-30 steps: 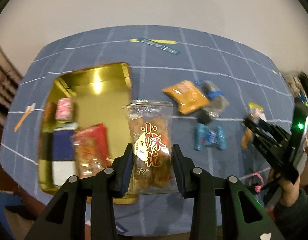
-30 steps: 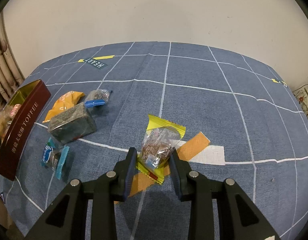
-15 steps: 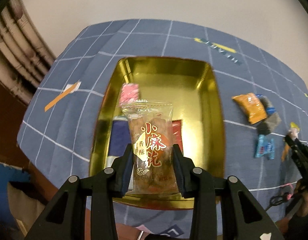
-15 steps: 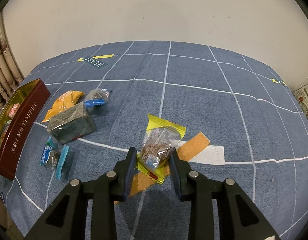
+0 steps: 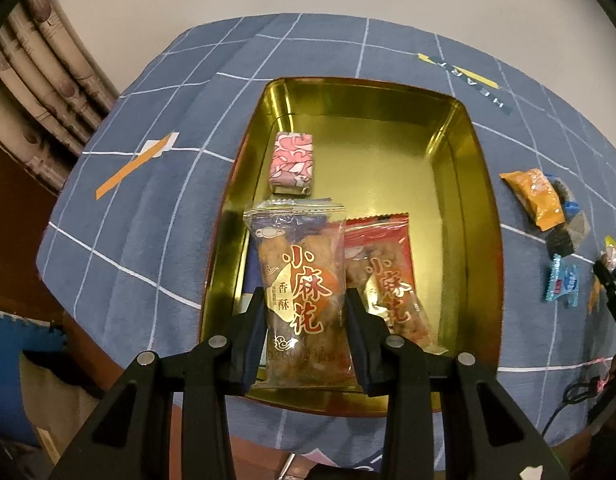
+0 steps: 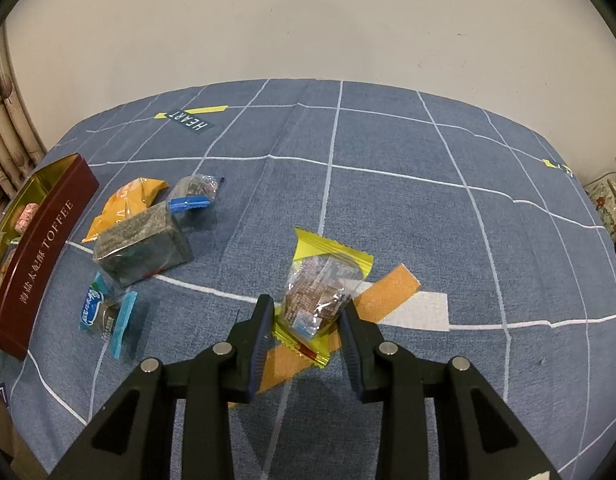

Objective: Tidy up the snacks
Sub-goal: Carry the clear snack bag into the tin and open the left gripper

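My left gripper (image 5: 306, 308) is shut on a clear packet of fried dough twists (image 5: 304, 292) with red Chinese lettering, held over the near end of the gold tin (image 5: 460, 132). In the tin lie a pink wrapped sweet (image 5: 291, 163) and a red packet (image 5: 382, 276). My right gripper (image 6: 308, 312) is shut on a yellow-edged clear snack packet (image 6: 320, 292), which rests on the blue cloth. The tin's dark red side (image 6: 44, 248) reads TOFFEE in the right wrist view.
On the blue checked tablecloth (image 6: 428, 220) lie an orange packet (image 6: 128, 204), a dark block in clear wrap (image 6: 142, 246), a small blue-edged packet (image 6: 196, 192) and a light blue candy (image 6: 104, 314). Orange tape (image 6: 388, 288) marks the cloth. A curtain (image 5: 40, 92) hangs at the left.
My left gripper has carried the dough twist packet left from over the bare cloth to over the gold tin and closer to it. The right gripper and its packet have stayed still.
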### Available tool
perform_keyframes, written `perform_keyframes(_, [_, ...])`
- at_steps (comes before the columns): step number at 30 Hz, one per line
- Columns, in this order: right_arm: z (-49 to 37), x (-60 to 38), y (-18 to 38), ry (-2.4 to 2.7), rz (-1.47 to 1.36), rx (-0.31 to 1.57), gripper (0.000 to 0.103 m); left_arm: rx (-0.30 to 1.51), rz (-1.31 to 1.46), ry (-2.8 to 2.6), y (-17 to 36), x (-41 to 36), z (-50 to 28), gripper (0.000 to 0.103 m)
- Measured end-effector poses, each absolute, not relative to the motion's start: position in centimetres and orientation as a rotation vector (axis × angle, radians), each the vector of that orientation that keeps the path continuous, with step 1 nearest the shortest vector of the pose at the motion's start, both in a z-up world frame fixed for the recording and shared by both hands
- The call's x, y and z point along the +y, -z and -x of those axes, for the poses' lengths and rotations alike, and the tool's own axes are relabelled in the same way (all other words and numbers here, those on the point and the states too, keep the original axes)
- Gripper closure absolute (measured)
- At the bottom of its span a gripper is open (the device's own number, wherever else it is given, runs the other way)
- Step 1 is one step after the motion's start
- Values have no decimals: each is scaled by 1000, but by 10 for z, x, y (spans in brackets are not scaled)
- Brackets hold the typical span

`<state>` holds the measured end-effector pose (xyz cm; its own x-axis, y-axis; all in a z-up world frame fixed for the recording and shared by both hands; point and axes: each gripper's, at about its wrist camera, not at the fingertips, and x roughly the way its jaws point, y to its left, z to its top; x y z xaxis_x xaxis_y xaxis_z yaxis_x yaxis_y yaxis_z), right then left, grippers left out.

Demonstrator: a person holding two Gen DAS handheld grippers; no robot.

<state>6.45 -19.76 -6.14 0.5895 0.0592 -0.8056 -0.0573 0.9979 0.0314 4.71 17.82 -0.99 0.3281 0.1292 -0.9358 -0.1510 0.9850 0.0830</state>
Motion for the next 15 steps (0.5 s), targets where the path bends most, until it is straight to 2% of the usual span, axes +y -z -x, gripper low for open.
perform_keyframes(15, [-65,-197,62,-66,2,941,69,1257,11,-194,27,184,-46,69])
